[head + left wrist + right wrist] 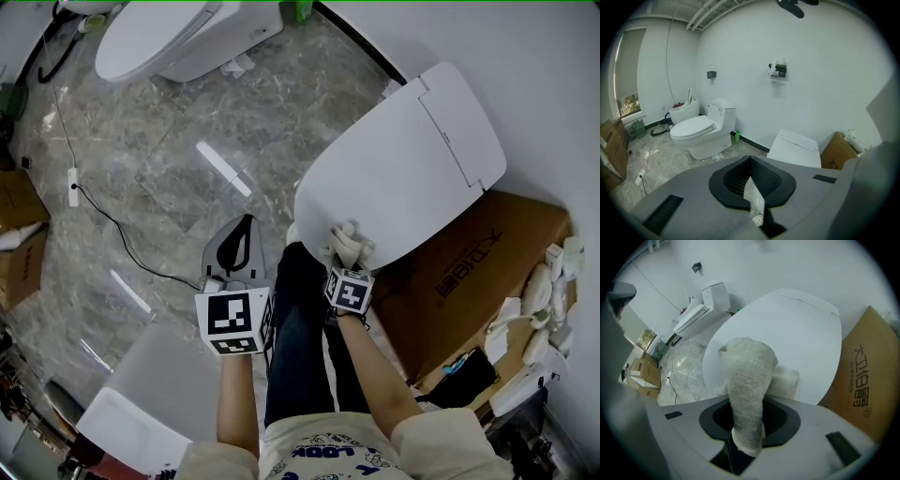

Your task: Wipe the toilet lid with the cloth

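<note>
The cloth [747, 380] is clamped in the right gripper [746, 420]. Its jaws are closed tightly on a bunched fold, and the free end is draped forward onto the near left edge of the lid [403, 159]. The lid lies tilted beside a box [469, 262] on its right. What holds it up from beneath cannot be made out with certainty.

The left gripper [751, 164] is held off to the left, well apart from the lid. Its jaws are brought together at the tips and nothing is held between them.

Several faults can be foreseen:

- **Cloth pulled loose:** only a narrow fold is pinched. If the cloth is dragged hard toward the far end, it may be pulled out of the jaws or rolled up under them.
- **Lid scratched:** if the cloth is rolled back, the smooth white surface would be met by the hard jaw tips and could be scratched.
- **Lid shifted:** the lid is not braced by the left gripper. A firm stroke may therefore slide it or tip it off its rest, most likely toward the far right.
- **Wipe left incomplete:** contact is seen only at the near edge, so the far part and the hinged panel may be left unwiped unless the strokes are carried right across.
</note>
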